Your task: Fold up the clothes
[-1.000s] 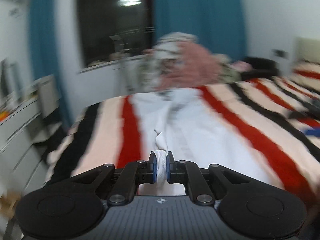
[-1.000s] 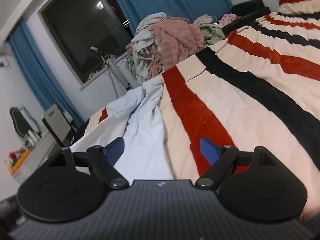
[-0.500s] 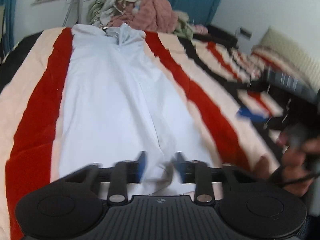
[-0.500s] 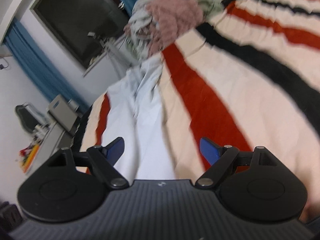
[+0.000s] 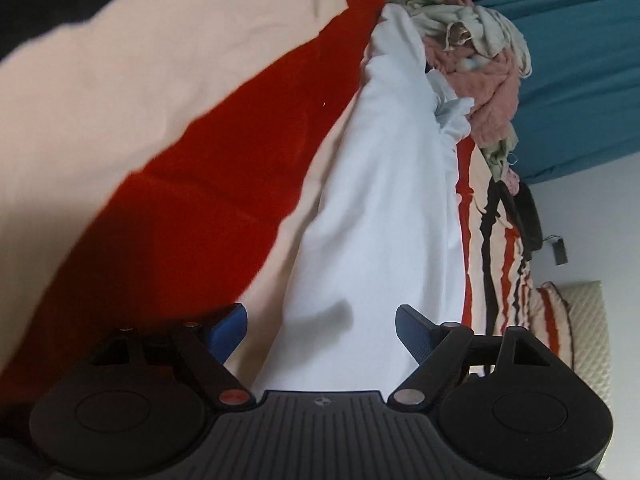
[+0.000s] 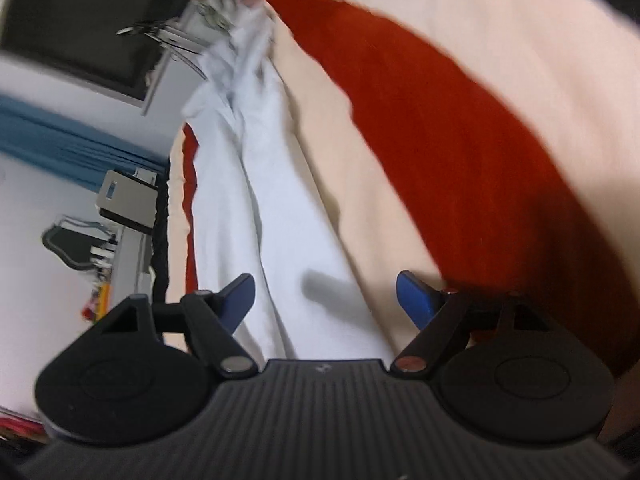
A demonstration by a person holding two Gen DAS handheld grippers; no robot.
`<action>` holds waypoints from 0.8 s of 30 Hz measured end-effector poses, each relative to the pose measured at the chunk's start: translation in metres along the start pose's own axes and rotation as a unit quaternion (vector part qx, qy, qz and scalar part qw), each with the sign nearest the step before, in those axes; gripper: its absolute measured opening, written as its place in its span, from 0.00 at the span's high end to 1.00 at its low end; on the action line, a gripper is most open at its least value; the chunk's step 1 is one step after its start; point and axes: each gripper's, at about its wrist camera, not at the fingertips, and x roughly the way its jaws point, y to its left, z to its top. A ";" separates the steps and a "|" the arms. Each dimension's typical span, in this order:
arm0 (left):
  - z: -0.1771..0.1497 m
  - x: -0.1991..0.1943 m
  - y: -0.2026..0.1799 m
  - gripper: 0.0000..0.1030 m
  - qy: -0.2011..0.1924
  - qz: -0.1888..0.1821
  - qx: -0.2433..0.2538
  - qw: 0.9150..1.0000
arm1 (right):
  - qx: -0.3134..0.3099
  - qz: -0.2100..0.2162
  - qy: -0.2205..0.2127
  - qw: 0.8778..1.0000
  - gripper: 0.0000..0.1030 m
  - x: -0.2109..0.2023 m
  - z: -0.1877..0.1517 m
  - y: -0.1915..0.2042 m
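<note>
A long white garment (image 5: 384,208) lies stretched out flat along the striped bed cover (image 5: 168,184). My left gripper (image 5: 320,326) is open and empty, just above the garment's near end. The garment also shows in the right wrist view (image 6: 256,216), with a crease down its length. My right gripper (image 6: 326,298) is open and empty, low over the garment's near end and its right edge. Both views are rolled sideways.
A heap of pink, green and white clothes (image 5: 480,60) sits at the far end of the bed. A blue curtain (image 5: 580,72) and dark window (image 6: 80,20) are behind it. A desk with a chair (image 6: 80,244) stands beside the bed. A striped pillow (image 5: 556,320) lies by the headboard.
My left gripper let go of the white garment and opened wide. Both grippers rolled sideways and dropped low over the garment's near end.
</note>
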 end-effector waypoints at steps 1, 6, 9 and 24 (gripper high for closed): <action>-0.001 0.001 -0.001 0.21 0.006 -0.001 0.005 1.000 | 0.003 0.004 0.006 1.000 0.22 0.001 -0.003 0.000; -0.008 0.003 0.000 0.56 0.024 0.009 0.019 0.999 | 0.034 0.037 0.035 0.998 0.36 0.003 -0.016 -0.004; -0.010 0.000 0.004 0.57 0.020 0.004 0.007 1.000 | 0.028 0.031 0.030 0.999 0.36 -0.002 -0.024 -0.002; -0.035 0.016 -0.002 0.72 0.052 0.011 0.026 0.998 | -0.017 -0.019 0.029 0.999 0.57 -0.001 -0.038 0.007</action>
